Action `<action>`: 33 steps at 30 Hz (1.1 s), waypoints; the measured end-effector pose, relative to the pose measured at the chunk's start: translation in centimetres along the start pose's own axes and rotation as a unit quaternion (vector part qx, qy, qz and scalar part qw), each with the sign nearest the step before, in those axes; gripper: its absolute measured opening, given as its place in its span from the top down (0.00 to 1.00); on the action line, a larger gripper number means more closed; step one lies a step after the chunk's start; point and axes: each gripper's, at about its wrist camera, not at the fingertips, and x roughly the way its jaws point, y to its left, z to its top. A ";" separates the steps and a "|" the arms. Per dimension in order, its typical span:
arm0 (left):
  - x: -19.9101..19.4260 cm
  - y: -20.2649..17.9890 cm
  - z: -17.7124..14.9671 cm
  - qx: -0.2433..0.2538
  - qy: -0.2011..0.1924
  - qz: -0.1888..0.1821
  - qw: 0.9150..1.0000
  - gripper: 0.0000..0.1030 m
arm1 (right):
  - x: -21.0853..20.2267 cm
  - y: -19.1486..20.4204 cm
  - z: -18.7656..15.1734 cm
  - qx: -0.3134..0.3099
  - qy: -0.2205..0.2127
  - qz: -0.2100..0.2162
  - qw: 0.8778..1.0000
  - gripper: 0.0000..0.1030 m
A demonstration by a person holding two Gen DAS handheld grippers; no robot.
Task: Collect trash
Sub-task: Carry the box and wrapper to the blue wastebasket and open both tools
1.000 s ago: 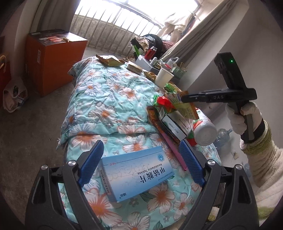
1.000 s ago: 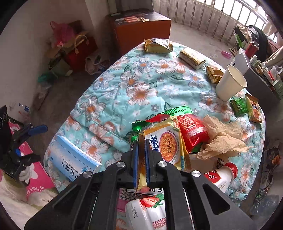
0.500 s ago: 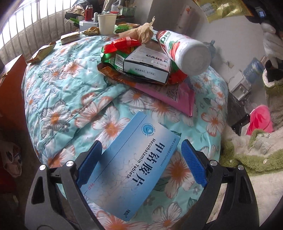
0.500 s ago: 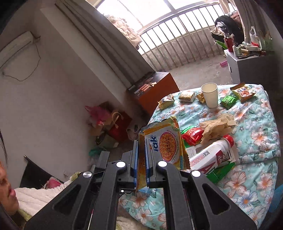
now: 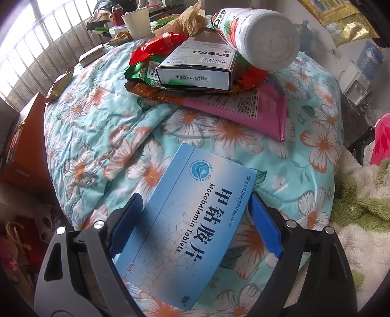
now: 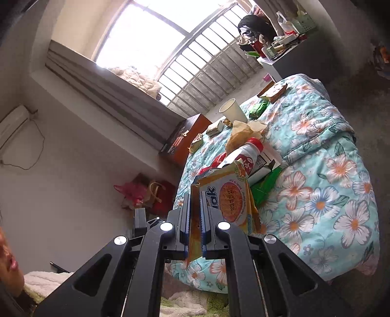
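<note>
A blue Mecobalamin tablet box (image 5: 192,226) lies on the flowered quilt (image 5: 102,126) at its near edge. My left gripper (image 5: 195,214) is open, its blue pads on either side of the box, the right pad at the box's edge. My right gripper (image 6: 194,217) is shut on a yellow snack wrapper (image 6: 229,200) and holds it up in the air, away from the quilt (image 6: 329,170). Behind the box lies a trash pile: a CABLE box (image 5: 197,65), a white strawberry drink bottle (image 5: 258,36), a pink packet (image 5: 243,107), and red and green wrappers.
A paper cup (image 5: 136,22) and several snack packets (image 5: 58,85) lie farther back on the quilt. An orange cabinet (image 5: 17,136) stands left of the bed. Fluffy green-white fabric (image 5: 360,219) lies on the right. Bags (image 6: 143,192) sit by the wall.
My left gripper has moved forward over the blue box, so its pads now flank it more closely. My right gripper has lifted and tilted farther away from the bed with the yellow wrapper.
</note>
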 end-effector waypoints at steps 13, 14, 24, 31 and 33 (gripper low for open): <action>-4.1 -9.3 4.3 -0.128 -0.082 -0.179 0.972 0.25 | -11.1 -7.8 -2.8 0.062 -0.120 0.003 0.991 0.93; -4.4 -10.6 5.5 -0.127 -0.097 -0.208 0.965 0.25 | -12.1 -8.6 -2.9 0.070 -0.133 -0.003 0.989 0.93; 0.1 -26.6 25.7 -0.020 -0.118 -0.377 0.918 0.25 | -21.1 -17.3 -3.1 0.156 -0.253 -0.134 0.945 0.93; 10.4 -36.6 37.6 0.010 -0.074 -0.341 0.937 0.26 | -23.1 -28.7 0.7 0.245 -0.243 -0.199 0.917 0.93; 13.5 -38.7 40.2 0.009 -0.063 -0.322 0.945 0.26 | -23.2 -33.1 2.3 0.276 -0.229 -0.206 0.910 0.92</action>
